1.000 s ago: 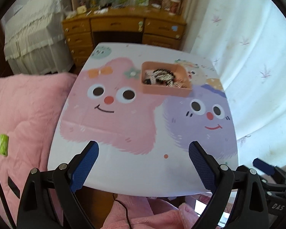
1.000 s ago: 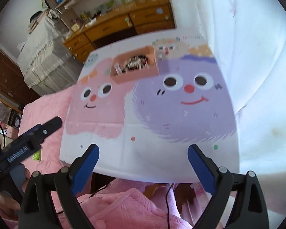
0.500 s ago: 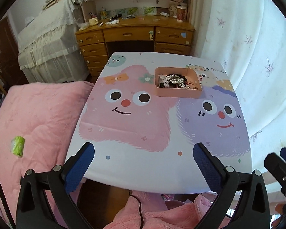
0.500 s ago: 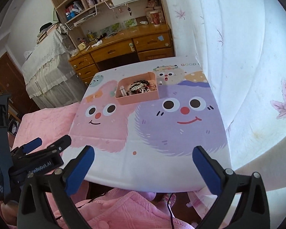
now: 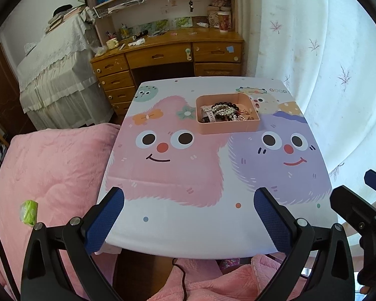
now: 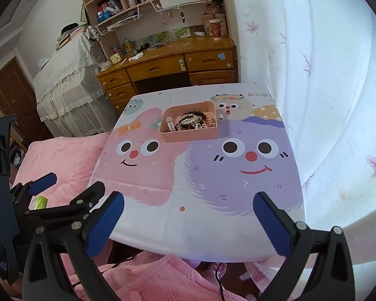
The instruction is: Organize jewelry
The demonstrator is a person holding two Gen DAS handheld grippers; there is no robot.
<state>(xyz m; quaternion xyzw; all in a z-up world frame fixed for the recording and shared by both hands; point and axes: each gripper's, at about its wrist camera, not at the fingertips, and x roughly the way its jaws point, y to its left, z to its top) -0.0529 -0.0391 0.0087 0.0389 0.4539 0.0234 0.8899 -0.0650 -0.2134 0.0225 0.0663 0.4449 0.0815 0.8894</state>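
A pink tray [image 5: 228,128] [image 6: 188,135] sits at the far middle of the cartoon-printed table [image 5: 188,230] [image 6: 200,233]. It holds a heap of jewelry [image 5: 224,111] [image 6: 191,121]: beaded bracelets, a pearl string and a white watch. My left gripper [image 5: 189,215] is open and empty, held above the table's near edge. My right gripper [image 6: 188,215] is also open and empty, over the near edge to the right of the left one. The left gripper shows at the lower left of the right wrist view [image 6: 67,188].
A pink quilted bed [image 5: 50,170] lies left of the table with a small green packet [image 5: 28,212] on it. A wooden desk with drawers [image 5: 168,55] stands behind the table. A white curtain [image 5: 325,62] hangs on the right. Pink fabric [image 6: 150,281] lies below the near edge.
Both grippers have drawn back and risen from the table, so more of the room shows. Both stayed open and empty. The tray has not moved.
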